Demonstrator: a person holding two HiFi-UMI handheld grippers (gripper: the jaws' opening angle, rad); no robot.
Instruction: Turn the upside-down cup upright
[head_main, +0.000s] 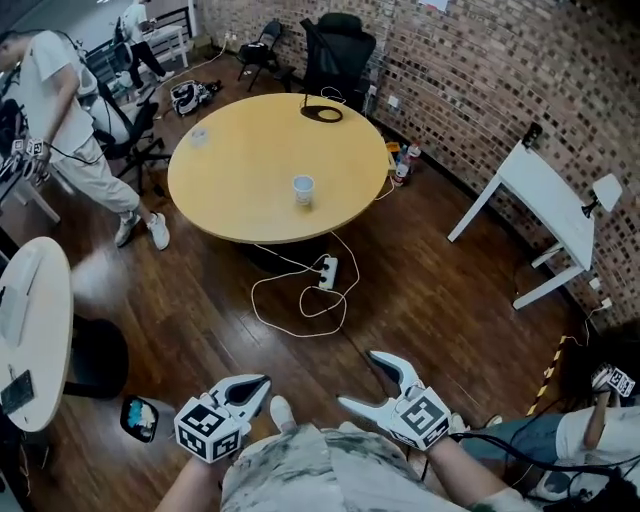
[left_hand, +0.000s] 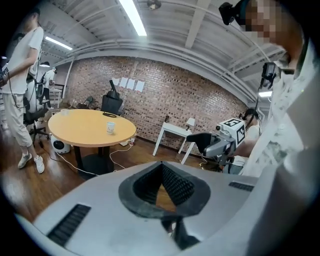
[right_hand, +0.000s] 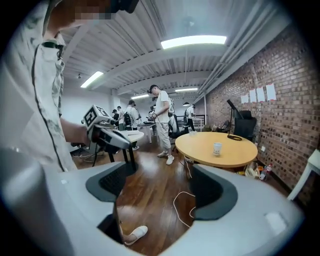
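One cup (head_main: 303, 189) sits too far to read; left gripper (head_main: 262, 384) fingers together, right gripper (head_main: 356, 379) spread, empty.

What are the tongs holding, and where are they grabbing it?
Nothing. The left tongs are shut and empty, the right tongs open and empty. The cup sits away on the table.

A: Where does the light come from?
B: Ceiling tubes (left_hand: 132, 17); the room is bright and even, shadows soft, the floor (head_main: 430, 300) carrying a dull sheen.
A: And sharpness?
B: The head view is crisp. Both gripper views bend straight lines, darken to black corners, and the left gripper (left_hand: 161, 163) and right gripper (right_hand: 159, 175) look soft up close.
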